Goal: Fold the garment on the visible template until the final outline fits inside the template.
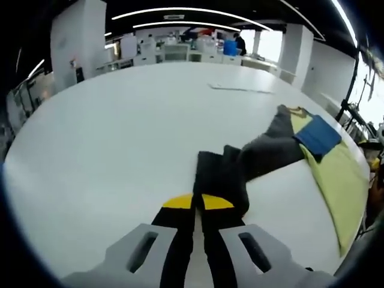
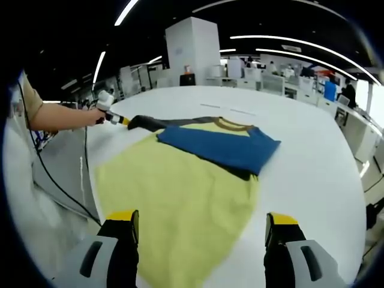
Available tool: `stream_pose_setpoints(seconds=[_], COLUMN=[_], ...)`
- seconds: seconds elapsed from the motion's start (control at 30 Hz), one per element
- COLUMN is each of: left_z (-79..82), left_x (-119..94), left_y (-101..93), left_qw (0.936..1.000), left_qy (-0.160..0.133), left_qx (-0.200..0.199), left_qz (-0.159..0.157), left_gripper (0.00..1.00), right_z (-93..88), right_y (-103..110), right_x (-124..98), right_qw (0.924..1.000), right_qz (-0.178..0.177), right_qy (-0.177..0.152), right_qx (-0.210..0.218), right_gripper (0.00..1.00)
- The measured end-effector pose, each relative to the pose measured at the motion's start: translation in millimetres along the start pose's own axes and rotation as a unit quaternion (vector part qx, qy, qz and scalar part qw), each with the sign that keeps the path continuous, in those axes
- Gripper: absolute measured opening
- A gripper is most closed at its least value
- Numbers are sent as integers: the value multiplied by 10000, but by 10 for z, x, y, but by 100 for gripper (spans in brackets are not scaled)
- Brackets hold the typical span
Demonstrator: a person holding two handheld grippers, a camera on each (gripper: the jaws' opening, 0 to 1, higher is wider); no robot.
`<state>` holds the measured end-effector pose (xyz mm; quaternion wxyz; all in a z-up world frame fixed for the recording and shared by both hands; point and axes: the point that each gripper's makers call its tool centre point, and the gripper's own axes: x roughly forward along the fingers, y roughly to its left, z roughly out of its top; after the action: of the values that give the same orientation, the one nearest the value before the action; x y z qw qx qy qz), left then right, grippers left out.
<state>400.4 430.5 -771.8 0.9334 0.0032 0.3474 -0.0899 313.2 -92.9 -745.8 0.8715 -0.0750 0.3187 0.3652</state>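
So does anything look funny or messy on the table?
Yes. The shirt isn't folded neatly yet. Its dark sleeve is pulled out long, away from the yellow body, because the left gripper has its jaws shut on the end of it. A blue sleeve lies across the yellow part. The right gripper is open above the hem.

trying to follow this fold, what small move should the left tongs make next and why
Probably carry the dark grey sleeve across onto the yellow body. The left tongs are shut on the sleeve and it lies stretched out over the white table, away from the garment, while the right tongs hang open above the hem.
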Motion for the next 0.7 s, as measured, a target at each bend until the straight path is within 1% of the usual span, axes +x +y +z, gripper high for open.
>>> stream_pose_setpoints(seconds=[0.1,0.27,0.37,0.47,0.53,0.63,0.7], left_z=[-3,-4,-12,-61,-106,-172,-213], left_x=[-64,-145,-197,-239,-252,-275,-270], left_y=[108,235,348,456,500,543,534], left_qw=[9997,9989,9972,9947,9935,9917,9913], left_qy=[-27,-54,-65,-91,-71,-11,15], left_qx=[-24,-60,-123,-456,-575,-651,-716], left_qz=[227,470,728,919,980,1106,1103], left_gripper=[0,0,0,0,0,0,0], right_z=[-5,-16,-31,-41,-48,-50,-60], right_y=[3,6,3,1,0,-5,-11], right_x=[7,16,21,26,26,22,22], right_qw=[10000,10000,10000,10000,10000,10000,10000], right_qz=[8,16,15,16,12,2,-7], right_qy=[6,15,29,36,52,45,58], right_qx=[1,1,7,17,17,30,39], right_gripper=[86,86,86,86,86,86,86])
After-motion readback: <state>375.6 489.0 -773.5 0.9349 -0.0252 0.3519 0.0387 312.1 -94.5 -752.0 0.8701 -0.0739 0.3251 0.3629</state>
